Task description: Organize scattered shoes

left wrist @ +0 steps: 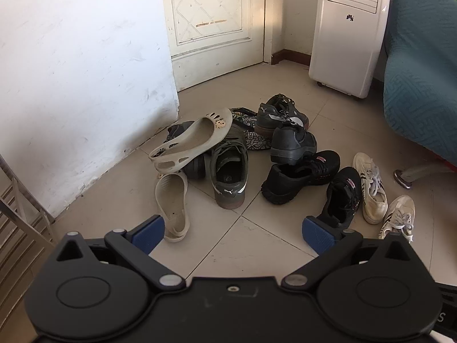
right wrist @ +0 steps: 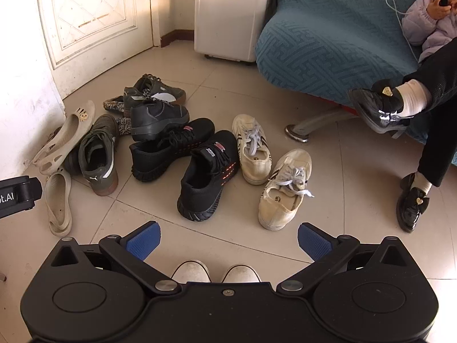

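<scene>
Right wrist view is showing knit black sneakers (right wrist: 205,171) and scuffed canvas plimsolls (right wrist: 282,188) lying on glossy tiles (right wrist: 342,177), both the right gripper (right wrist: 227,241) and left gripper (left wrist: 232,233) hovering, jaws apart.

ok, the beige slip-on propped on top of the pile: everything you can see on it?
The beige slip-on looks like moulded rubber or plastic, with oval cut-outs at toe and heel and a small spotted ornament on the toe. It lies tilted, opening up, toe raised, resting on the olive sneaker and a dark shoe beneath, near the wall. Its mate lies on the floor below.
</scene>
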`<state>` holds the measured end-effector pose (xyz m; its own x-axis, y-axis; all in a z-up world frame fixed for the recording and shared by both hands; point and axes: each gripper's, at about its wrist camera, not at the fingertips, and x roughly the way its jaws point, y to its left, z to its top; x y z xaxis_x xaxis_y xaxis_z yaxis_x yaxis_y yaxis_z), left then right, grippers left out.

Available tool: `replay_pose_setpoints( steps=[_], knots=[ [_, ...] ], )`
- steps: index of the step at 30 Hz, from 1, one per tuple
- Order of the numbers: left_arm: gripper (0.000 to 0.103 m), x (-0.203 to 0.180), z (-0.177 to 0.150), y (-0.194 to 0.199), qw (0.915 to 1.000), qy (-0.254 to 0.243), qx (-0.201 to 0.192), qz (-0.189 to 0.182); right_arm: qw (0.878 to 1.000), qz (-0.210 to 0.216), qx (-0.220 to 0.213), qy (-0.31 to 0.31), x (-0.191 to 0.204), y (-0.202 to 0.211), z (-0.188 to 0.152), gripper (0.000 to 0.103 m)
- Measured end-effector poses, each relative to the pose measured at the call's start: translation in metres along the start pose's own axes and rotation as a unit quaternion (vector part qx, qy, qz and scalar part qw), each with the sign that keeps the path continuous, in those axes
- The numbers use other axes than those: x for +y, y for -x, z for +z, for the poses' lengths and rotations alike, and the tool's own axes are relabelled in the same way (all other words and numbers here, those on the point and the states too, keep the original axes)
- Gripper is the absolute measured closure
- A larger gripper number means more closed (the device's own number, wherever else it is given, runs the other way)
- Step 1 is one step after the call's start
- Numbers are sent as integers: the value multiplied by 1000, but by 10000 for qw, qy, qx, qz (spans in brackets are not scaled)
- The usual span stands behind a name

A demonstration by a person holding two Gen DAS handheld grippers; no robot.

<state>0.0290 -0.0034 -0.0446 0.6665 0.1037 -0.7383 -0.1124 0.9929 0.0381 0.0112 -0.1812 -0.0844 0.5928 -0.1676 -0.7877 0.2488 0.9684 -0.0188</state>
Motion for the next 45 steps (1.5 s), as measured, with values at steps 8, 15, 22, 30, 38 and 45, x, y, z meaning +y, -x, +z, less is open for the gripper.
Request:
replay_pose_setpoints(
  steps=[8, 15, 22, 30, 38, 45],
  knots=[
    [0, 7, 8, 9, 9993, 132, -325, 110, 9861, 1291, -102, -1037, -60, -11, 7, 0],
    [0, 0, 14, 17, 9984, 176, -482, -239, 9525, 1379, 137, -2713, -110, -34, -37, 0],
    [0, -13, 17, 18, 9938, 269, -644, -866, 9430, 1348, 463, -3008, -116, -37, -62, 0],
    [0, 18, 16, 15, 9844, 1281, -553, -1074, 9503, 1702, -966, -2421, -100, 6, -50, 0],
    [0, 31, 19, 13, 9792, 1589, -228, -1244, 9613, 1658, -1387, -1706, -87, 23, -25, 0],
    [0, 24, 18, 21, 9883, 931, -311, -1171, 9796, 1247, -959, -1247, -75, 17, -28, 0]
  ],
)
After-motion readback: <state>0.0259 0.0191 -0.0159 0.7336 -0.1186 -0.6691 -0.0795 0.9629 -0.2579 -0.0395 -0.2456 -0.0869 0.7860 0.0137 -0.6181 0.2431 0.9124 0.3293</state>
